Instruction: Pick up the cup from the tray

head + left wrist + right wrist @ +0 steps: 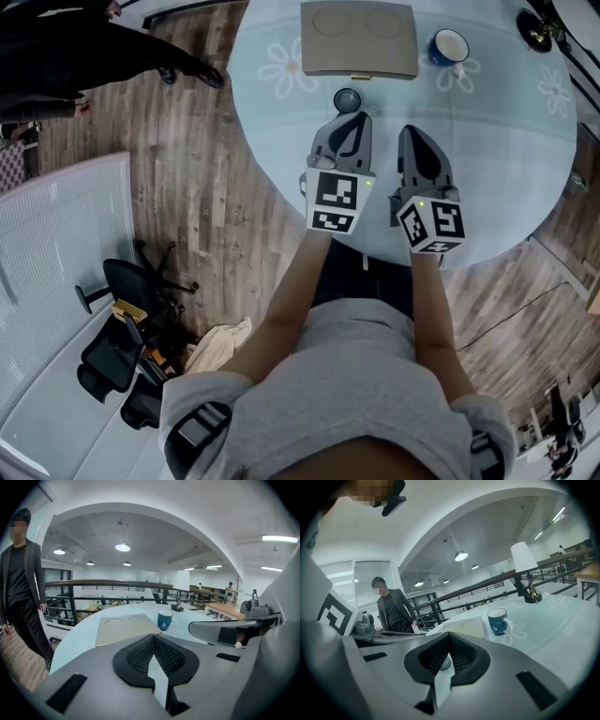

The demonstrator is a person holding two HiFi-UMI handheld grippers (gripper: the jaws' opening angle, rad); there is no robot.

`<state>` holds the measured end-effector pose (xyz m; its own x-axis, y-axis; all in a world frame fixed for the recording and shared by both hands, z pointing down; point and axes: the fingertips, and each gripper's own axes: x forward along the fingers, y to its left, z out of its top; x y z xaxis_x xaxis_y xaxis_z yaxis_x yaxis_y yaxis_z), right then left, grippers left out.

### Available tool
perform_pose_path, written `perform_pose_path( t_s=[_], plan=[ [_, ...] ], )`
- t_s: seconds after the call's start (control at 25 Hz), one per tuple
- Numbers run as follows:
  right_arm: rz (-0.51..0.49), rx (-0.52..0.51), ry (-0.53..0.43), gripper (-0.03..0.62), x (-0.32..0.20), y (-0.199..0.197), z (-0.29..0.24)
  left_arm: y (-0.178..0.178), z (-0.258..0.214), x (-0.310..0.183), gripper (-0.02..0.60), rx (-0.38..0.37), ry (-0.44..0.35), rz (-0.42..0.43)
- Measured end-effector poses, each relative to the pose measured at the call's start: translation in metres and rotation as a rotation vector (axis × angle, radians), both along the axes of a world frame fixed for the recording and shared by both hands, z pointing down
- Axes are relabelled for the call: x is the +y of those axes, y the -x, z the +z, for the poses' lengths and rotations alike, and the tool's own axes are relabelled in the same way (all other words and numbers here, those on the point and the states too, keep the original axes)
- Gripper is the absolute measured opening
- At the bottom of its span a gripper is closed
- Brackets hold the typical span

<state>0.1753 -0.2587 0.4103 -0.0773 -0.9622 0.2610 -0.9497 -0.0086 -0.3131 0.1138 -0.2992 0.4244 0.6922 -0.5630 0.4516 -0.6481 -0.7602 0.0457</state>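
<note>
**Fig. Two hand-held grippers over the near half of a round table, both closed and empty.**
The left gripper (349, 122) has its jaws pressed together on nothing, tips near a small dark cup (347, 98). The right gripper (415, 136), just beside it, is likewise closed with nothing held. On the far side of the pale flowered table (506, 159) lies a tan tray (358, 47) with two round recesses. The blue cup (450, 47) stands on the cloth just right of it. A person (21, 588) stands on the wood floor (206, 187) at far left.
</note>
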Motion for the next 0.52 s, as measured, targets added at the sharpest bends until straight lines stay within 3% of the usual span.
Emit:
perform_pose_path(
  t_s=[0.52],
  plan=[
    [0.039,0.006,0.0,0.006,0.018,-0.014,-0.012,-0.017,-0.028,0.014,0.008,0.009,-0.042,0.025]
  ],
)
